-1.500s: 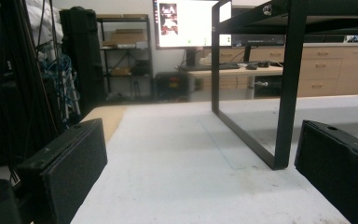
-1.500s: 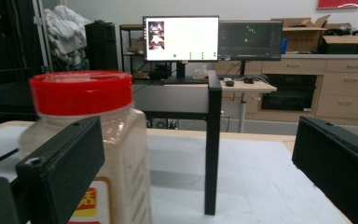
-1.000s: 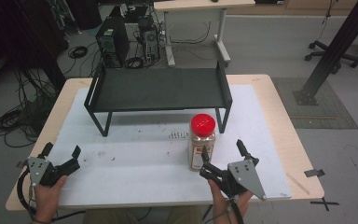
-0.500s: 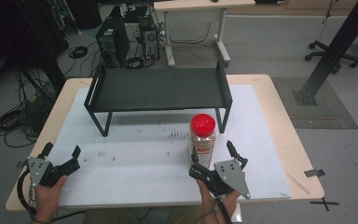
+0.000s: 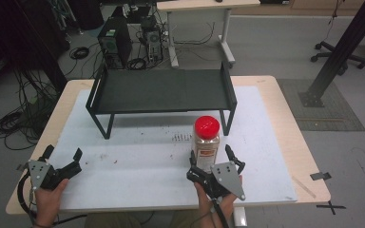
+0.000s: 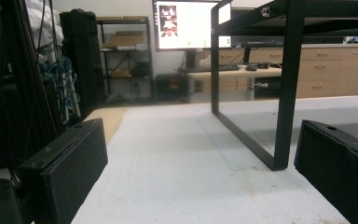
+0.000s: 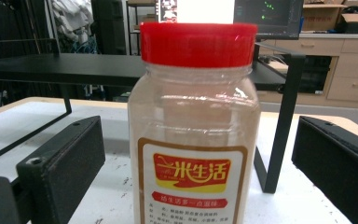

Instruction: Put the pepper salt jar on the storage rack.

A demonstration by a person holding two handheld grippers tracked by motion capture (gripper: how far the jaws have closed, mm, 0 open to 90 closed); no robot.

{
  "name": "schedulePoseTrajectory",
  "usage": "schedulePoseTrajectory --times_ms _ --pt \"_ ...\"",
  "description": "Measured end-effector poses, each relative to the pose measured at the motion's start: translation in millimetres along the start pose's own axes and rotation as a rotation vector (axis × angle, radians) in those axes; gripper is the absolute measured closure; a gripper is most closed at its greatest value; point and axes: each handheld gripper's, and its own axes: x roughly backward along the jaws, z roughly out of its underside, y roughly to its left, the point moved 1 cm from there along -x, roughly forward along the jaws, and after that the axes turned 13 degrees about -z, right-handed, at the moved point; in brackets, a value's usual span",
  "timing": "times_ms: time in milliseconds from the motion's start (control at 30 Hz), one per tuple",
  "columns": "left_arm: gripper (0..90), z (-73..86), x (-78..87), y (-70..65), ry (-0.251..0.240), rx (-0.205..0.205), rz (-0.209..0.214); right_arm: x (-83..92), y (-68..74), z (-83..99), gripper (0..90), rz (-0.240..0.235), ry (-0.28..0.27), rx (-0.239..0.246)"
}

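My left gripper rests near the table's left front corner, jaws wide apart and holding nothing. Behind stands the black shelf rack on the white mat. My right gripper spreads wide around the red-capped spice jar, which stands upright between the jaws, not yet clamped.

The jar at the centre of the right gripper view looks like clear, glossy plastic, with a smooth red plastic lid and a printed paper label. The rack in the upper middle of the high view appears to be matt black metal. The white mat looks matt and scuffed, lying on a pale wooden table. The right gripper has jaws faced with rough, matt black padding.
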Motion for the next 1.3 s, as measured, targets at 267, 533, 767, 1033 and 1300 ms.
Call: schedulePoseTrajectory --times_ms 267,533,767,1033,1300 --pt "2.9 0.0 0.1 0.0 -0.002 0.000 0.001 -3.4 3.0 5.4 2.5 0.003 0.014 -0.003" --pt "2.9 0.0 0.3 -0.1 -0.004 -0.001 0.000 -6.7 6.1 11.6 2.6 0.004 0.031 -0.014" --pt "3.0 0.1 0.5 0.0 -0.006 -0.002 0.001 -9.0 7.4 17.7 2.8 0.016 0.045 -0.034" --pt "2.9 0.1 0.6 -0.1 -0.007 -0.003 0.002 -10.2 7.4 23.6 2.8 0.036 0.066 -0.036" --pt "2.9 0.1 0.6 -0.1 -0.007 -0.003 0.002 -11.6 6.8 30.2 2.9 0.047 0.085 -0.039"
